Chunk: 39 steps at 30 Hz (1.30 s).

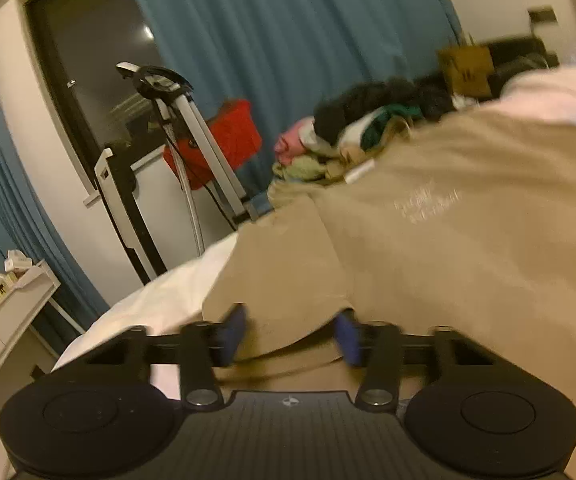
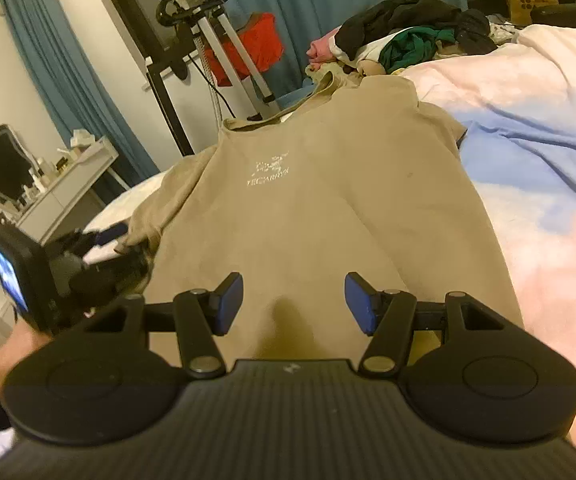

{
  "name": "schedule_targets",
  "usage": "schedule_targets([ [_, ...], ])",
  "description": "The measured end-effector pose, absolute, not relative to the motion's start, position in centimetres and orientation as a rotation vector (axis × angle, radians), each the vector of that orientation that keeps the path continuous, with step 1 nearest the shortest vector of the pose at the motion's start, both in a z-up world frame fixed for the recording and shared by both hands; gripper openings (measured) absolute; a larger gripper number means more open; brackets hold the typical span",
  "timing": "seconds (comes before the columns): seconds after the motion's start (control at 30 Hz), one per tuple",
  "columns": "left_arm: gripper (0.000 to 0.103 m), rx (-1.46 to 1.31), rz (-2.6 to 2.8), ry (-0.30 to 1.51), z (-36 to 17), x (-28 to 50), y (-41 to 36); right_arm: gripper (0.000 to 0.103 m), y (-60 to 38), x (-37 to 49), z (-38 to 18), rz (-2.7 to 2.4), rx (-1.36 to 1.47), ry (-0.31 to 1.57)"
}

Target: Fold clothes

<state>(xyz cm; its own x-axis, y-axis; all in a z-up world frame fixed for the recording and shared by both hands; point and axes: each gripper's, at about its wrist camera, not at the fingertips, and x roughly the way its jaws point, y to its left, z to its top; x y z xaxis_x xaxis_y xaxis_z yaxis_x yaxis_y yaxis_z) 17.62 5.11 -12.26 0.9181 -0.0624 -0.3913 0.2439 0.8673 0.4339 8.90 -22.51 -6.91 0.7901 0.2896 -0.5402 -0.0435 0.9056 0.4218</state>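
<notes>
A tan T-shirt [image 2: 312, 200] with a small white chest logo lies front up on the bed, its collar toward the far end. My right gripper [image 2: 294, 304] hovers low over the shirt's near hem, open, with cloth below the blue pads [image 2: 228, 304] and a gap on each side. My left gripper [image 1: 291, 336] is at the shirt's left sleeve [image 1: 280, 280]; the sleeve edge lies between its blurred blue pads [image 1: 234, 332], which stand apart. From the right wrist view, the left gripper [image 2: 116, 240] sits at that sleeve's end, held by a hand.
A heap of mixed clothes [image 2: 400, 36] sits at the bed's far end. A pink and blue duvet [image 2: 528, 140] covers the right side. Left of the bed stand a clothes steamer [image 2: 208, 48], a white dresser [image 2: 68, 184] and blue curtains [image 1: 288, 40].
</notes>
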Motion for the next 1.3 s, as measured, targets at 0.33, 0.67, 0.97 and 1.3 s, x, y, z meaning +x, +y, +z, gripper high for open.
schedule_targets([
  [0.33, 0.001, -0.019, 0.009, 0.367, -4.3, 27.1, 12.6, 0.059, -19.4, 8.8, -6.7, 0.208, 0.145, 0.522],
  [0.67, 0.001, -0.399, 0.415, 0.522, -2.8, 41.4, 24.9, 0.059, -20.2, 11.9, -8.8, 0.167, 0.165, 0.532],
  [0.97, 0.018, -0.388, 0.399, 0.622, -9.2, 43.5, 27.2, 0.059, -20.6, 13.9, -10.4, 0.160, 0.203, 0.522],
  [1.3, 0.084, -0.184, 0.266, 0.572, -4.9, 34.4, 21.7, 0.059, -21.7, 12.6, -8.3, 0.137, 0.268, 0.466],
])
